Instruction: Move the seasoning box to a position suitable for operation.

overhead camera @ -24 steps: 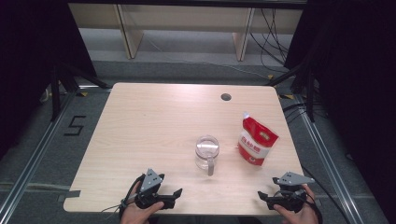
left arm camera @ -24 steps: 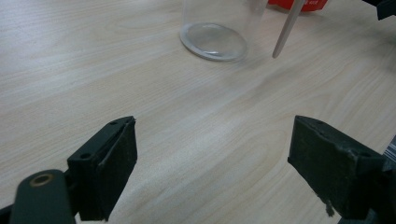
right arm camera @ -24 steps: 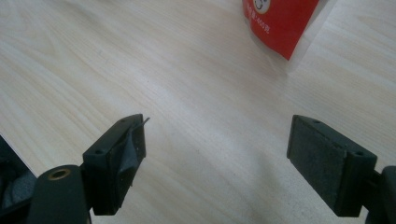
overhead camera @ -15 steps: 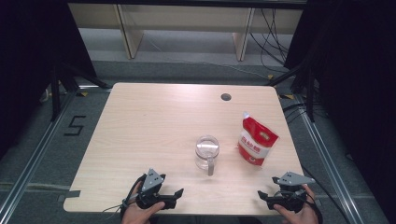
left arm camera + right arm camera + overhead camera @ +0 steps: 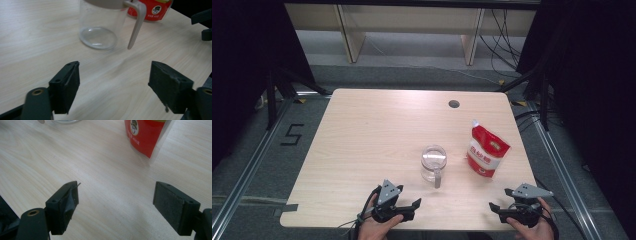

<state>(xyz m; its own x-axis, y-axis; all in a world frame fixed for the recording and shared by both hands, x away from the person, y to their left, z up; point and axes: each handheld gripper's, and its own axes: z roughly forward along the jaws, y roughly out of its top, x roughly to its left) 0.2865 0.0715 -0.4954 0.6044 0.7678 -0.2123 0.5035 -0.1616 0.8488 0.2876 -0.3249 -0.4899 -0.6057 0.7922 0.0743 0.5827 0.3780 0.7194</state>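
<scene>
A clear glass jug with a grey handle stands right of the table's middle, its handle turned toward the front edge. A red and white pouch stands upright to its right. My left gripper lies at the front edge, left of the jug and pointing right, jaws open and empty. In the left gripper view my left gripper faces the jug, with the pouch behind it. My right gripper rests at the front right, open and empty. In the right gripper view my right gripper points toward the pouch.
The wooden table has a round cable hole near its far edge. Dark floor with metal rails surrounds it, and shelving legs stand beyond. My right gripper's jaws show at the right edge of the left gripper view.
My left gripper has edged a little to the right along the front edge. The right gripper, jug and pouch are where they were.
</scene>
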